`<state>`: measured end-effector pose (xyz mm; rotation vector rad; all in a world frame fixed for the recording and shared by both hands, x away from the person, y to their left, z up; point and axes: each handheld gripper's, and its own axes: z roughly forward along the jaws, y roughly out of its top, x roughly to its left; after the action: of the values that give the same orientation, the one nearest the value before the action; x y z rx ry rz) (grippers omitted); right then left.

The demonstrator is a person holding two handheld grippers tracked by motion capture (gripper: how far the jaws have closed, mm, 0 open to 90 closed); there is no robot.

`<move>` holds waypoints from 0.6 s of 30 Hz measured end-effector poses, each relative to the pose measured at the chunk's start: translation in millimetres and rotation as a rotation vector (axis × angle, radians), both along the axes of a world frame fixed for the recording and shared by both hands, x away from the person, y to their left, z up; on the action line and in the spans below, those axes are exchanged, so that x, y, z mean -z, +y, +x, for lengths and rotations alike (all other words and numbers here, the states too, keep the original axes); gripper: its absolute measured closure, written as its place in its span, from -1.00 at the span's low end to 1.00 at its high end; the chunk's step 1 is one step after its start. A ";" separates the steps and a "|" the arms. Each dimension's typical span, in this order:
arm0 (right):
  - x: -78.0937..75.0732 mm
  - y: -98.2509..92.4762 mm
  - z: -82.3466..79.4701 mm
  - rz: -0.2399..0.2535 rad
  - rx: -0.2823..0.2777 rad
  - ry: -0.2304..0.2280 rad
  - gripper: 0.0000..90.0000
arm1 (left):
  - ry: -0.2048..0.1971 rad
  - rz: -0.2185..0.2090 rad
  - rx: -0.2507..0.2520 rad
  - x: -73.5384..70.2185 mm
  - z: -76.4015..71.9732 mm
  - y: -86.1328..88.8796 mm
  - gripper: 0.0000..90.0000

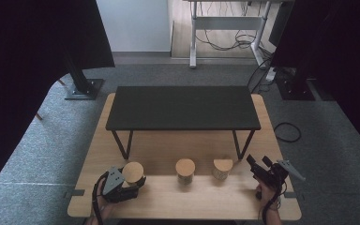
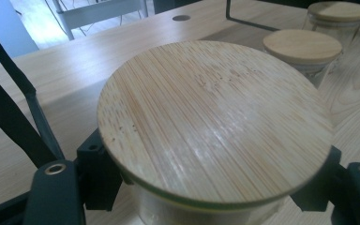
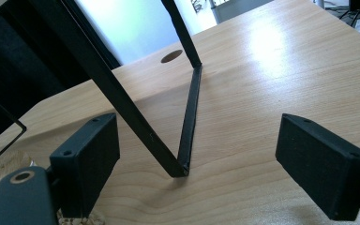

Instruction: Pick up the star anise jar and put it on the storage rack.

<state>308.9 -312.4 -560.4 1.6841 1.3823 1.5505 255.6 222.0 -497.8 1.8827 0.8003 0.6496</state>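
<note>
three glass jars with bamboo lids stand in a row on the near part of the wooden surface [image 1: 168, 201], in front of the black shelf [image 1: 183, 108], and the left gripper [image 2: 215, 197] has its fingers [image 2: 98, 173] closed on the glass body of the leftmost jar [image 1: 132, 174], just under its lid [image 2: 211, 122]. the right gripper [image 3: 215, 159] hovers at the near right with its fingers wide apart and nothing between them. the jar looks rigid, smooth and breakable, probably slippery, so a hold low on the glass seems safer than the lid, which may lift off.
</note>
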 end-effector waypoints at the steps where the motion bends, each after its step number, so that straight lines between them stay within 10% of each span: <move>1: 0.0 0.0 0.0 0.000 0.000 0.000 -0.70 | -0.002 -0.004 0.000 -1.3 -0.3 0.1 -0.43; 18: 0.0 0.1 0.2 -0.001 -0.002 0.002 -0.70 | -0.018 -0.013 0.015 -14.3 -5.1 0.7 -0.43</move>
<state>309.1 -312.3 -560.4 1.6851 1.3855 1.5497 250.5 222.7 -483.5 1.8674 0.7770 0.6499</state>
